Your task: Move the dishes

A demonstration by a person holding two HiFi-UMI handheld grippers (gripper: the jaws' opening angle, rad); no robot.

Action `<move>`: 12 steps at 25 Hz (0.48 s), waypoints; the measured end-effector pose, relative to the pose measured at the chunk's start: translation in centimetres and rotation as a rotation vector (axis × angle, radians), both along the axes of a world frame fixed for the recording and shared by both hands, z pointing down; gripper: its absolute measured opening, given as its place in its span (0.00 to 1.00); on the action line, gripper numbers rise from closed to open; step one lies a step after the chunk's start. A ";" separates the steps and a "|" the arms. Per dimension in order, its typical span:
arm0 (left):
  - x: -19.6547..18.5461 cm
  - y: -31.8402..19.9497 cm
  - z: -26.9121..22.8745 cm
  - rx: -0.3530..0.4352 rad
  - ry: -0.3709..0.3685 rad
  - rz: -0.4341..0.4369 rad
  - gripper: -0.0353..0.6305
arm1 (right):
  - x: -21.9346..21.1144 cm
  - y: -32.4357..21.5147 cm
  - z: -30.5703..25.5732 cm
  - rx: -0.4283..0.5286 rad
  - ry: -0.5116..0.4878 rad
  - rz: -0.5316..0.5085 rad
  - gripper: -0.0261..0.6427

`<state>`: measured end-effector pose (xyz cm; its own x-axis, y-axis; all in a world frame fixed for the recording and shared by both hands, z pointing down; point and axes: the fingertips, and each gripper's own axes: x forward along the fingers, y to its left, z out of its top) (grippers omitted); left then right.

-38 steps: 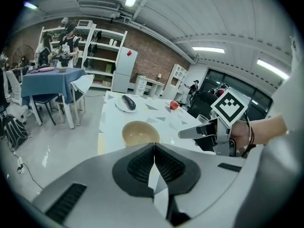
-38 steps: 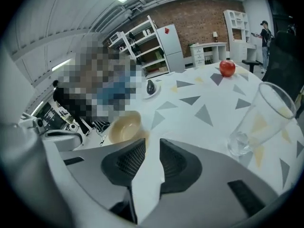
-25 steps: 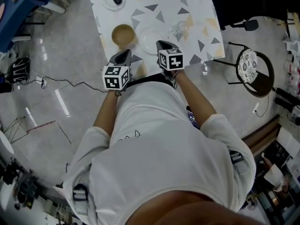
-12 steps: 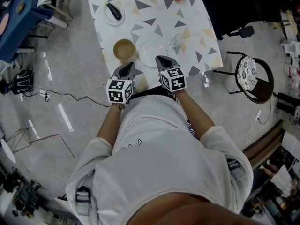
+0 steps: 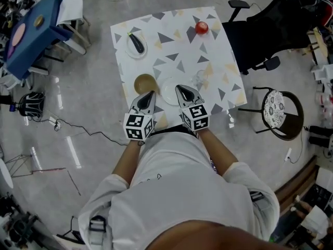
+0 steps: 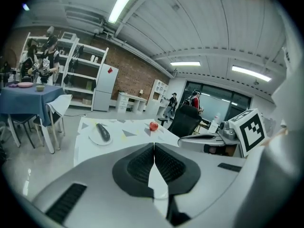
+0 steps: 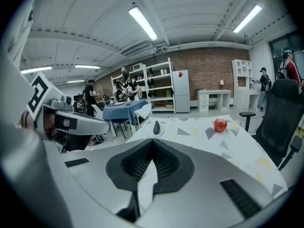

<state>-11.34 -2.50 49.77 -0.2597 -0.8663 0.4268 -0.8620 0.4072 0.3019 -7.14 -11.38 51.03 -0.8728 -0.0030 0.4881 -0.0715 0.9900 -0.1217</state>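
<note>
A square surface [image 5: 182, 48] with a triangle-print cloth carries the dishes. At its far left corner a small white plate [image 5: 136, 45] holds a dark eggplant [image 5: 137, 41]. A red tomato [image 5: 201, 27] lies bare on the cloth at the far right corner. Near the person's edge stand three pieces in a row. A brown bowl [image 5: 143, 81] is at the left, and its inside shows only plain brown. A clear plate [image 5: 169, 90] is just to the bowl's right, and a glass [image 5: 199, 78] is right of that. What the clear plate and the glass hold cannot be made out.

The left tongs [image 5: 151, 94] are over the near edge, their tip by the bowl's near rim. In the left gripper view their jaws are pressed together with nothing between them [image 6: 154, 145]. The right tongs [image 5: 180, 89] reach over the clear plate's near right part. They are likewise pressed together and pinch nothing [image 7: 152, 141]. Both gripper views look across the cloth towards the eggplant and the tomato.
</note>
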 end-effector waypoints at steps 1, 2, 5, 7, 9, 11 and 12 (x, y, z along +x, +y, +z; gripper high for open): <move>-0.2 -0.1 -0.8 0.014 -0.008 -0.005 0.09 | -0.3 -0.1 -0.9 0.006 -0.024 0.002 0.04; -0.5 -0.2 -1.5 0.028 -0.016 -0.010 0.09 | -0.6 -0.1 -1.9 0.015 -0.048 0.002 0.04; -1.4 -0.3 -3.6 0.062 -0.056 -0.034 0.09 | -1.6 -0.4 -4.4 0.052 -0.109 -0.005 0.04; -1.7 -0.3 -5.0 0.076 -0.097 -0.050 0.09 | -1.9 -0.4 -6.0 0.071 -0.138 -0.008 0.04; -1.9 -0.2 -6.5 0.094 -0.133 -0.062 0.09 | -2.1 -0.5 -7.7 0.081 -0.168 -0.004 0.04; -2.2 0.0 -8.0 0.115 -0.158 -0.071 0.09 | -2.3 -0.7 -9.4 0.091 -0.202 0.000 0.04; -2.4 0.0 -8.7 0.127 -0.168 -0.076 0.09 | -2.4 -0.7 -10.2 0.096 -0.219 0.001 0.04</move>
